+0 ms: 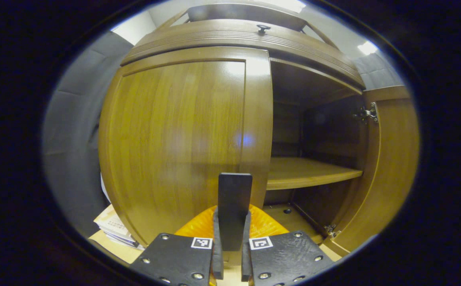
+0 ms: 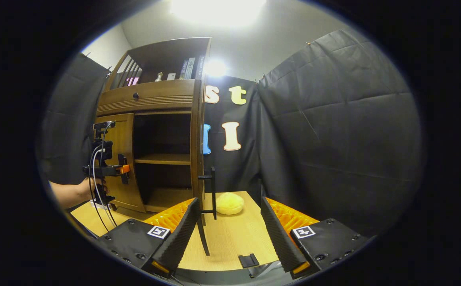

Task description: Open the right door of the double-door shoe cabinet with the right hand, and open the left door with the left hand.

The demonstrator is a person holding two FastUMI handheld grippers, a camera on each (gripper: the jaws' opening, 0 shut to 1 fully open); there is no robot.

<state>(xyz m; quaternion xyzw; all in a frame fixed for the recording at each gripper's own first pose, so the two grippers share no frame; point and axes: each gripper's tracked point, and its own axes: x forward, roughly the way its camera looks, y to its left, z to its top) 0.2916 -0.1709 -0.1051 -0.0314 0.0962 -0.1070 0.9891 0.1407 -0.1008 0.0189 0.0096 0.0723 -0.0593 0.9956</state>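
The brown wooden shoe cabinet [image 1: 238, 37] stands close in front in the left gripper view. Its left door [image 1: 174, 139] is closed. That door's black bar handle [image 1: 234, 194] rises between the fingers of my left gripper [image 1: 231, 248], which is shut on it. The right door [image 1: 393, 167] is swung wide open, baring a shelf [image 1: 309, 172]. In the right gripper view the open right door [image 2: 195, 159] stands edge-on with its black handle [image 2: 213, 190] just ahead of my right gripper [image 2: 228, 234], which is open and holds nothing. A hand holds the left gripper [image 2: 105, 169] at the left door [image 2: 121, 159].
The cabinet stands on a light wooden table [image 2: 230, 238]. A yellow round soft thing [image 2: 230, 203] lies behind the open door. A small black piece [image 2: 248, 260] lies near the table's front edge. Stacked papers [image 1: 113, 228] sit left of the cabinet. Books stand on its top shelf [image 2: 190, 67].
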